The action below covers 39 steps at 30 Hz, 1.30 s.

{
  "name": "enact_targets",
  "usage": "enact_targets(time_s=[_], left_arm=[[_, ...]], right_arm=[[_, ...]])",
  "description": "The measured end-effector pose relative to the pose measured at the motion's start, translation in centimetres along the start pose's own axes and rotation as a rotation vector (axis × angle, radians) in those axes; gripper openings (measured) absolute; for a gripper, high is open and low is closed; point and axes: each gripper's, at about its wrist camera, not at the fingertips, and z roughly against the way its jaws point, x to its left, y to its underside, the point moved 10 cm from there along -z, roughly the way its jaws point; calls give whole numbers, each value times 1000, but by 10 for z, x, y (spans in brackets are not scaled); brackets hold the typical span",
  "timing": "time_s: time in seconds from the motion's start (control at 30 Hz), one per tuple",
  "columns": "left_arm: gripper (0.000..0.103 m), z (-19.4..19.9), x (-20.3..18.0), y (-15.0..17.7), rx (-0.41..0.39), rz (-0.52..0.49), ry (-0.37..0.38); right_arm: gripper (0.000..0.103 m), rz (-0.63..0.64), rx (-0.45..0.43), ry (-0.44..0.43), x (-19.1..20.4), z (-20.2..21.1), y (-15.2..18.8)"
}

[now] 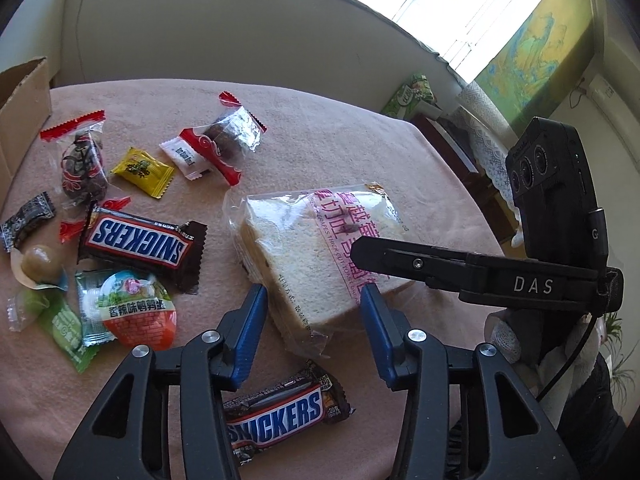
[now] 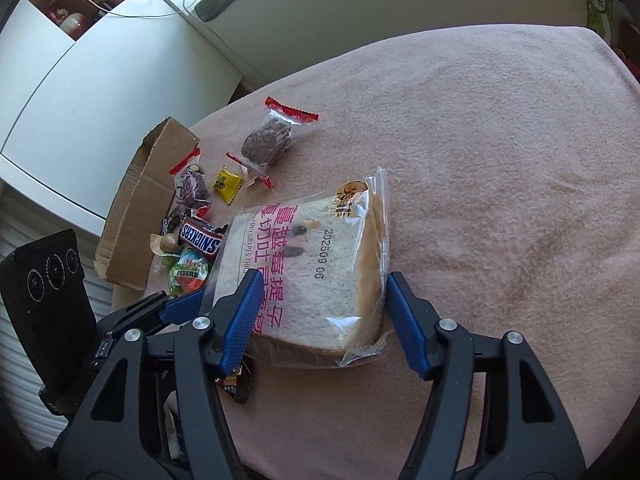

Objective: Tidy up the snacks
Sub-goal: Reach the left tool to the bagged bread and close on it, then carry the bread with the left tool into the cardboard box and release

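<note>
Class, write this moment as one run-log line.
stage: grasping bread | left gripper: jaws straddle bagged bread corner | right gripper: jaws straddle its other end | cardboard box: open, far side

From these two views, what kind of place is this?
Probably a room in a home, not a lab: a table under a pink cloth, a framed landscape painting by a bright window, and a lace-covered cabinet.

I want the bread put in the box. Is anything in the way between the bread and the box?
Yes. The pile of sweets and the chocolate bar lie on the cloth between the bread and the cardboard box. The bread would probably have to be lifted over them.
</note>
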Motion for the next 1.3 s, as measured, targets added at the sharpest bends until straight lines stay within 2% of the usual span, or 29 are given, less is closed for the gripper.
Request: enact_targets(time_s=[0.33, 0.57, 0.9, 1.3], left_arm=[[46, 3, -9, -16, -59, -54, -20], [46, 32, 0, -21, -117, -62, -35], [46, 91, 38, -35, -229, -51, -116], [46, 149, 119, -35, -306, 32, -245]], right_arm=[[61, -1, -27, 14, 9, 11, -1], [60, 40, -49, 14, 35, 21, -9], [60, 142, -71, -48, 112, 18, -30], [60, 283, -27, -127, 220, -30, -41]])
